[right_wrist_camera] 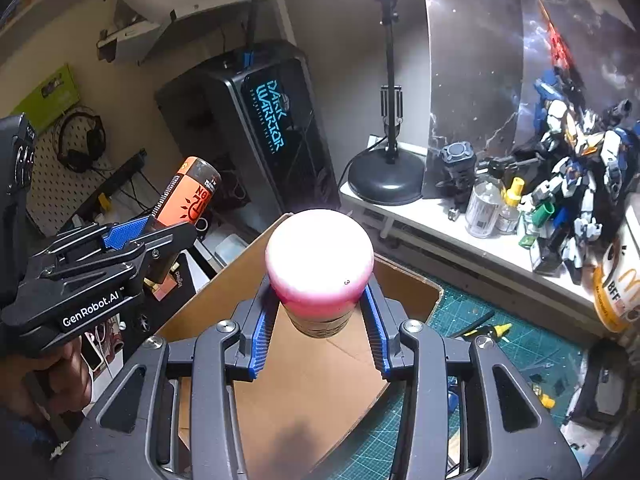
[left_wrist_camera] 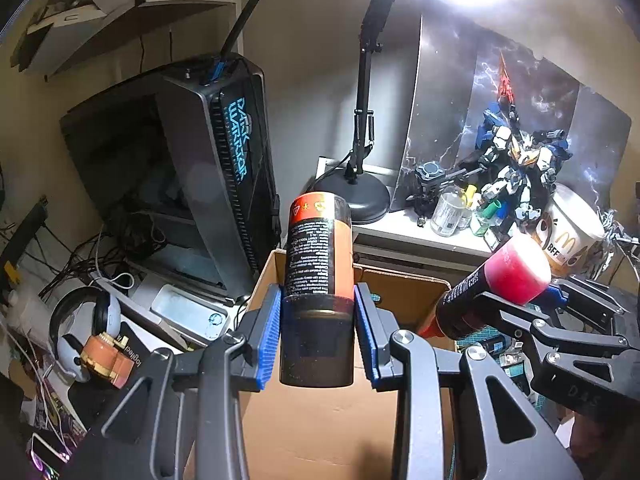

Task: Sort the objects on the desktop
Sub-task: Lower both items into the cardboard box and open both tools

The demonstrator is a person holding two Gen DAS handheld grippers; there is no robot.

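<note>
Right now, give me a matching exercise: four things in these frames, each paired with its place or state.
1. orange can
2. pink-capped can
3. cardboard box
4. desk lamp

A. stands on the white shelf
B. open, below both cans
C. held in the left gripper
D. held in the right gripper

Pairs: 1-C, 2-D, 3-B, 4-A

Orange-labelled can [left_wrist_camera: 318, 264]: dark cap, upright, suspended above the open cardboard box [left_wrist_camera: 404, 288]. Red-capped can [left_wrist_camera: 492, 292]: black body, tilted, at 3 o'clock from the first, above the same box.
</note>
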